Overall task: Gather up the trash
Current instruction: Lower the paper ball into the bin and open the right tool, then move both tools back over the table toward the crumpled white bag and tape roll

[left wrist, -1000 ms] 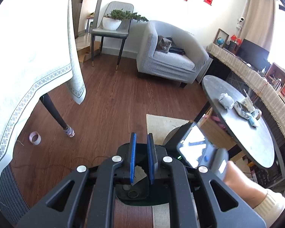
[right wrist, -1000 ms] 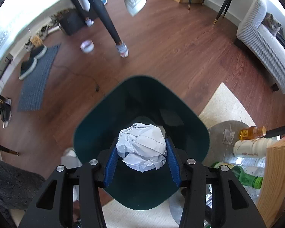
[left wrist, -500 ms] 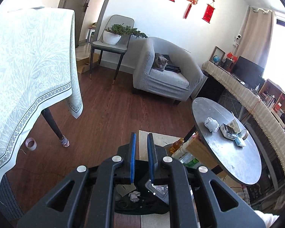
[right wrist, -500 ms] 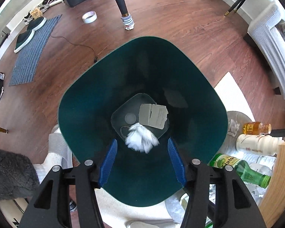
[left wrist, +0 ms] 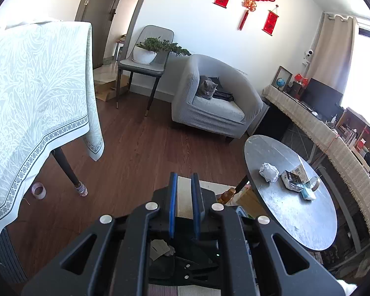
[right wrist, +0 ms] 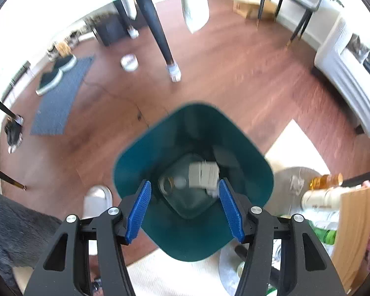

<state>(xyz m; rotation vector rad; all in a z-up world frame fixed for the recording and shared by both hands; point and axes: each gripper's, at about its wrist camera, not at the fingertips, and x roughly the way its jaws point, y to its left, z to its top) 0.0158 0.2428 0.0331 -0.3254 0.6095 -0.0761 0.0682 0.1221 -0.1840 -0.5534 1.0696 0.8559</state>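
Observation:
My right gripper (right wrist: 185,209) hangs open above a dark green bin (right wrist: 246,172) on the floor, with nothing between its blue pads. At the bin's bottom lie a grey folded card (right wrist: 203,176) and small pale scraps, blurred. My left gripper (left wrist: 184,197) points across the room, its jaws nearly shut with a thin gap and nothing in it. Under it the bin (left wrist: 160,268) shows dark. To the right, a round grey table (left wrist: 296,222) carries a crumpled paper ball (left wrist: 268,171), a torn packet (left wrist: 293,178) and a small blue pack (left wrist: 308,193).
A clothed table (left wrist: 37,98) with a dark leg (left wrist: 69,170) stands left, a tape roll (left wrist: 38,190) on the floor by it. An armchair (left wrist: 217,113) with a cat is farther back. Bottles (right wrist: 325,181) and a pale rug (right wrist: 296,148) lie right of the bin.
The crumpled paper ball left my right gripper and fell into the bin; its jaws widened and it rose. The left gripper lifted and tilted up, showing more of the room.

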